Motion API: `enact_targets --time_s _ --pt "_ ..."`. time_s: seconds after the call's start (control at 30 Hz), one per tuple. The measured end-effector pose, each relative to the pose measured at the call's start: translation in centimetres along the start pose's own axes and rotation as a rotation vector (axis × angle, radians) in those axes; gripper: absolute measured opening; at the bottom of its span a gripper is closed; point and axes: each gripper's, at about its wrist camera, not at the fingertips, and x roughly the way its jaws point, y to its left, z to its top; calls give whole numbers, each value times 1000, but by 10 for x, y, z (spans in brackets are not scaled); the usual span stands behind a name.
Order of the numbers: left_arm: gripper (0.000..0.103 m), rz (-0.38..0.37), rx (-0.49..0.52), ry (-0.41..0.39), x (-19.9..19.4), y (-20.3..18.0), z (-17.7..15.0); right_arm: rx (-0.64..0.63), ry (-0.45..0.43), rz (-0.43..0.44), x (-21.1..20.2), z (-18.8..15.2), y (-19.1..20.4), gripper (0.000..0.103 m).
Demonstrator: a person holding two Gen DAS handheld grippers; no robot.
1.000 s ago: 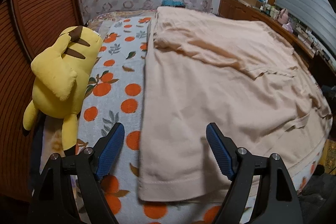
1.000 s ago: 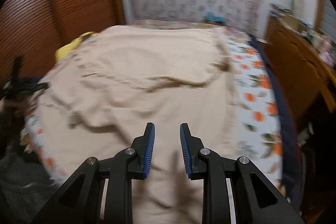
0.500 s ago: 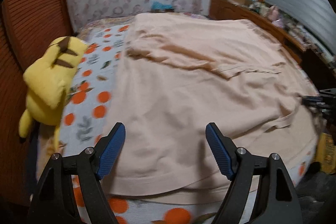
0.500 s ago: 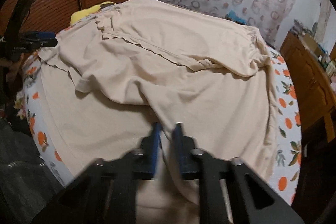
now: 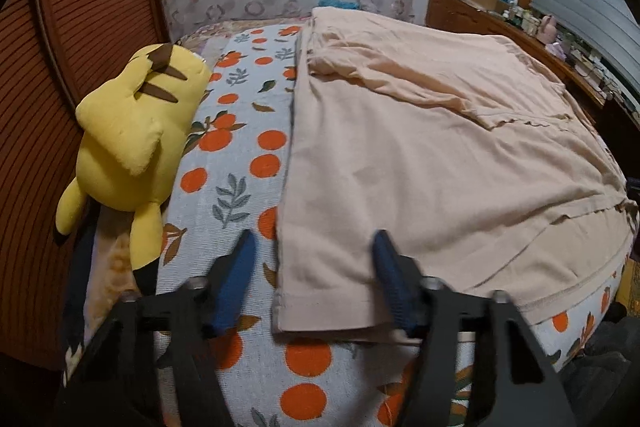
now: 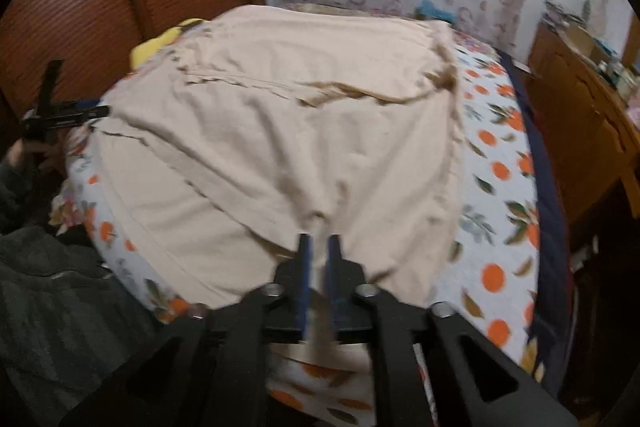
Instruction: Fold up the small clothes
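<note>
A large peach garment [image 5: 420,155] lies spread on the bed, partly folded with a flap across its far part. My left gripper [image 5: 316,255] is open, its jaws straddling the garment's near left corner. In the right wrist view the same garment [image 6: 280,131] fills the bed. My right gripper [image 6: 318,243] is shut on a pinch of the garment's near edge, and the cloth rises in a tented fold into the jaws. The left gripper also shows in the right wrist view [image 6: 60,115] at the far left edge.
A yellow plush toy [image 5: 132,131] lies on the bed's left side against a wooden wall. The bedsheet [image 5: 240,147] has an orange-fruit print. A wooden dresser [image 6: 580,115] with clutter stands to the right. A patterned curtain hangs behind the bed.
My right gripper has closed on the garment's near edge and lifted it into a tent. My left gripper swung right, then back to the garment's left corner, still open.
</note>
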Motion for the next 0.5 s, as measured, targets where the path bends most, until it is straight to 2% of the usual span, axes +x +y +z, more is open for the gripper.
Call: enact_targets --time_s 0.03,0.07,0.1,0.13,0.23,0.33,0.4,0.43,0.5 --pt "31 -12 5 -1 -1 -1 0 11 -6 -13 -2 -1 -6 30" --pt "7 -38 7 1 -2 -1 1 29 -7 -37 1 -1 -10 31" --pt "4 -47 6 8 -2 -1 2 42 -4 -60 2 -3 -11 32" --pt "4 -33 13 1 -4 -2 2 60 2 -93 7 -3 -15 37" --pt "4 -7 13 -28 -13 1 1 123 31 -166 19 -7 -30 39" --pt "4 4 -10 -41 -20 10 -1 147 8 -146 21 -11 -31 40" --pt "4 5 -23 -37 -21 17 -3 143 2 -89 16 -14 -33 9" --pt "4 3 -31 -35 -21 19 -4 138 5 -84 15 -14 -36 4" --pt "4 -11 -40 -23 -20 21 -6 112 19 -146 10 -17 -36 4"
